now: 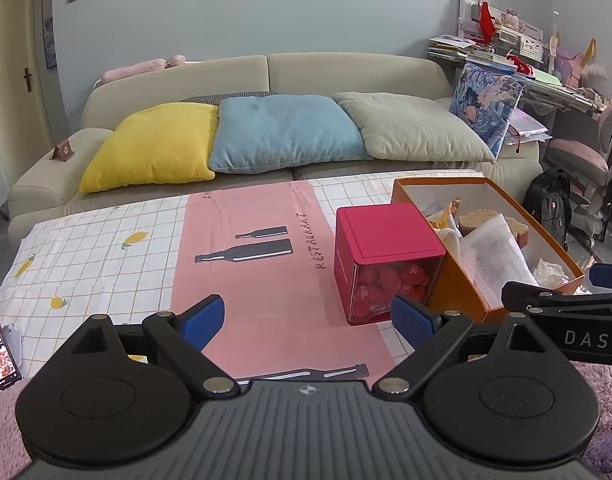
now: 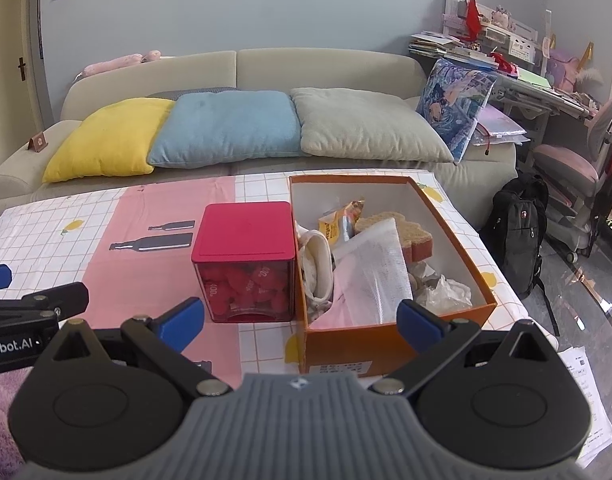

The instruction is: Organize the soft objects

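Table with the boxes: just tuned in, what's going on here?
Nothing is held right now. The left hand-held gripper and right hand-held gripper both hover open at the near edge of the table. Ahead, the red lidded box stands closed beside the open orange box, which holds soft items: a white cloth, a sponge and plastic wrap.

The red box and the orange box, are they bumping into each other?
Touching. In the right wrist view the red box sits flush against the left wall of the orange box, with no tablecloth showing between them.
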Tool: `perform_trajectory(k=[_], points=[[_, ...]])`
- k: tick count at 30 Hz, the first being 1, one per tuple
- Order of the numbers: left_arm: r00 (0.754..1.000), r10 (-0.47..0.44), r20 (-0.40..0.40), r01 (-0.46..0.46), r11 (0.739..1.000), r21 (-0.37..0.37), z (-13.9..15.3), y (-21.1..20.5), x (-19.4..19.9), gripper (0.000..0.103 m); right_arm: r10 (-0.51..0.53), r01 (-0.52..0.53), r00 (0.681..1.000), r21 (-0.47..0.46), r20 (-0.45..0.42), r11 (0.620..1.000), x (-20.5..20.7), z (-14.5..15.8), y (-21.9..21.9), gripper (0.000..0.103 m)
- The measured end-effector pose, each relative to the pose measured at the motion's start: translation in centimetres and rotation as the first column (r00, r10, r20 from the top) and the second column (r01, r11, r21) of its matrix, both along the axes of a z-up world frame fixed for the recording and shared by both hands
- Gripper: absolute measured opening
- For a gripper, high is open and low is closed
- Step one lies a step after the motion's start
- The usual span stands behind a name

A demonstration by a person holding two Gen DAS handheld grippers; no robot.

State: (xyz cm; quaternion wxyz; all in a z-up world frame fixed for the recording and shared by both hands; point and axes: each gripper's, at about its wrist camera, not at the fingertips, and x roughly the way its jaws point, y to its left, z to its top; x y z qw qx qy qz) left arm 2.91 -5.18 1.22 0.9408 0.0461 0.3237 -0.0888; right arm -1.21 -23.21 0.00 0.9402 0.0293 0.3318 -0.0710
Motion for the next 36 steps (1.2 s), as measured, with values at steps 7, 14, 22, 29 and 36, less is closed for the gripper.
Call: perform_trajectory(k=[7, 14, 22, 29, 36], points=[[1.0, 0.001, 0.002, -0.001, 1.0, 0.0, 0.05, -0.05, -0.06, 0.103, 0.0, 0.0, 1.0, 0.0, 0.0, 1.0, 0.0, 0.0, 0.02, 0.1], [1.0, 0.0, 0.002, 0.0, 1.0, 0.0, 0.03, -0.05, -0.06, 0.103, 0.005, -0.005, 1.0, -0.006, 0.003, 1.0, -0.03, 0.21, 0.08, 0.1], [1.0, -0.005, 0.005, 0.005, 1.0, -0.004, 0.15, -0.16, -0.18, 0.103, 0.009, -0.009, 1.0, -0.009, 0.002, 1.0, 0.05, 0.27, 0.07, 0.1], [1.0, -0.004, 0.005, 0.004, 1.0, -0.004, 0.14, -0.2, -0.2, 0.103, 0.014, -0.014, 1.0, -0.009, -0.002, 1.0, 0.1, 0.14, -0.02, 0.1], [1.0, -0.004, 0.003, 0.004, 1.0, -0.004, 0.13, -0.15, -0.17, 0.103, 0.016, -0.016, 1.0, -0.008, -0.005, 1.0, 0.14, -0.03, -0.05, 0.1]])
